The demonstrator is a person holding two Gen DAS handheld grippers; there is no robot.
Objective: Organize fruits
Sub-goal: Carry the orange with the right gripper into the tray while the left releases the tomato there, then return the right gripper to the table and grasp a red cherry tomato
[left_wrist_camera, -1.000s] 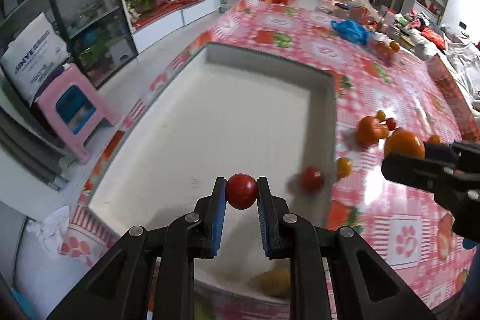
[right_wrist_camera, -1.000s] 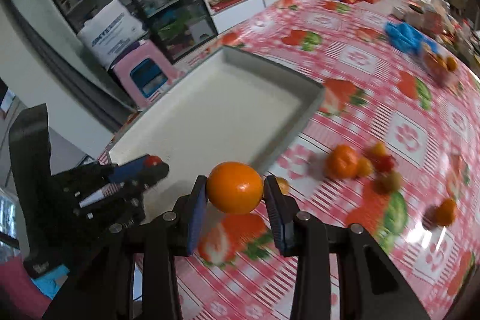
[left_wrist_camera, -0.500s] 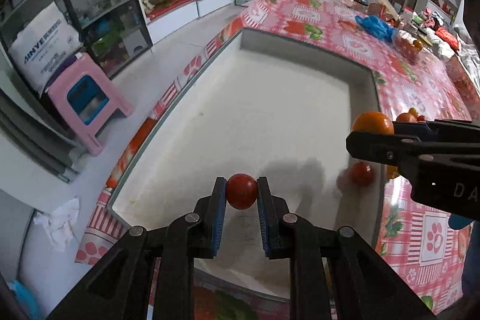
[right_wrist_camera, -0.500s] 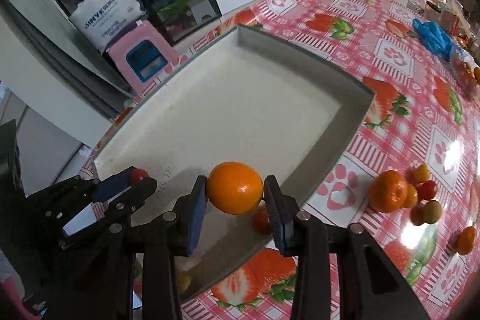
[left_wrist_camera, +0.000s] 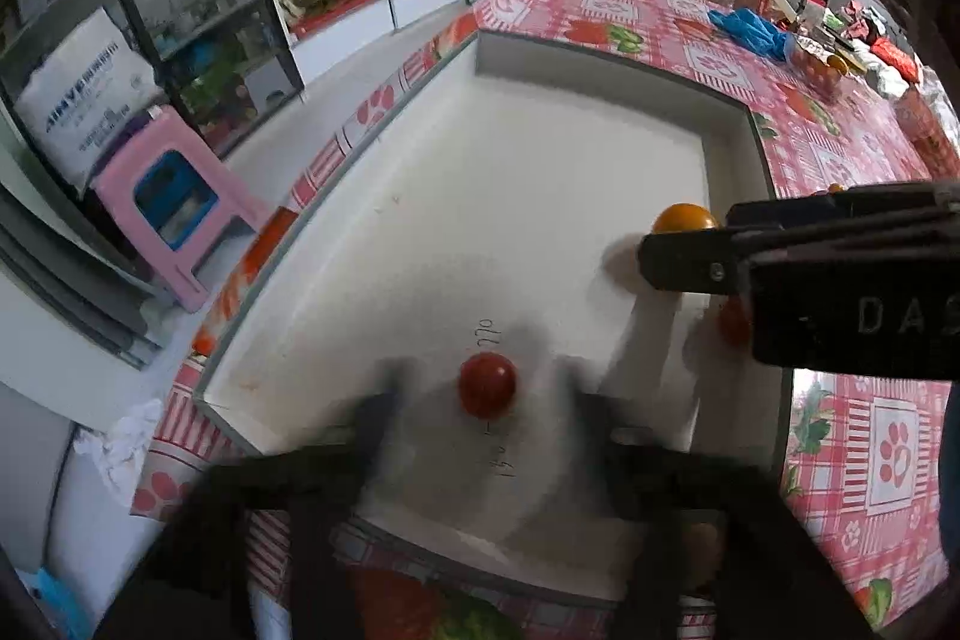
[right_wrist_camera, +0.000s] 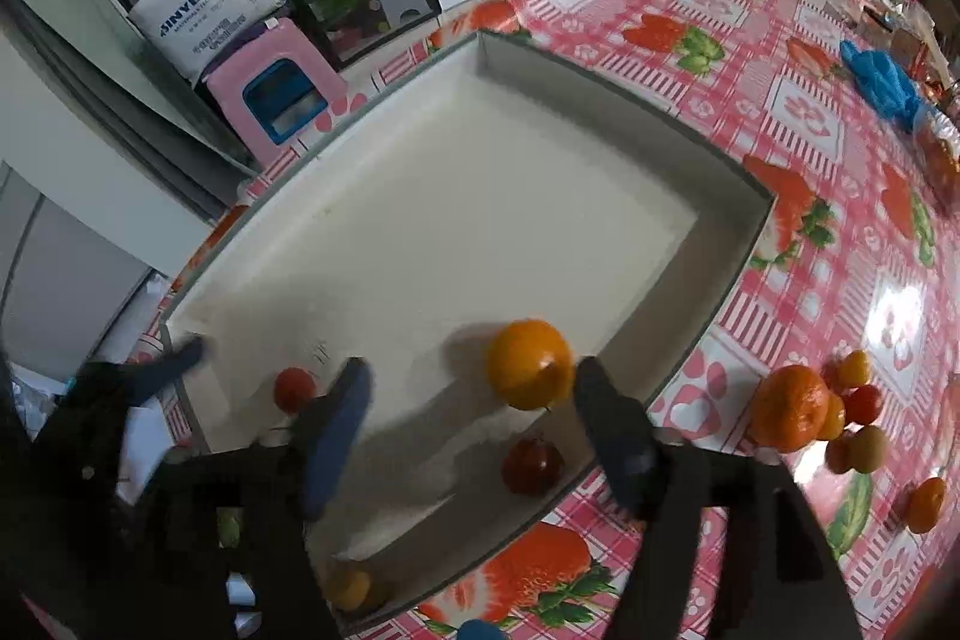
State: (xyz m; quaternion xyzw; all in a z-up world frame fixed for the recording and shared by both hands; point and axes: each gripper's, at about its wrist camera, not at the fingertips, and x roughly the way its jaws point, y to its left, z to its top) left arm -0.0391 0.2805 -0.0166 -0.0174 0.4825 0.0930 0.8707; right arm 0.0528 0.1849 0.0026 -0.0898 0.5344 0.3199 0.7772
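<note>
A large white shallow box (left_wrist_camera: pixel 726 112) (right_wrist_camera: pixel 738 244) sits on the red patterned tablecloth. My left gripper (left_wrist_camera: pixel 480 400) is open, its blurred fingers wide apart, and a small red tomato (left_wrist_camera: pixel 487 384) (right_wrist_camera: pixel 294 389) sits free on the box floor between them. My right gripper (right_wrist_camera: pixel 474 400) is open too; the orange (right_wrist_camera: pixel 528 363) (left_wrist_camera: pixel 684 219) rests in the box between its spread fingers. Another red tomato (right_wrist_camera: pixel 533 465) lies near the box's near wall.
A cluster of oranges and small tomatoes (right_wrist_camera: pixel 822 412) lies on the cloth right of the box. A yellow fruit (right_wrist_camera: pixel 348 586) lies at the near corner. A pink stool (left_wrist_camera: pixel 174 214) stands on the floor to the left. A blue bag (right_wrist_camera: pixel 882 82) lies far back.
Both grippers opened. The left let go of the red tomato, the right let go of the orange, and both fruits now lie in the box.
</note>
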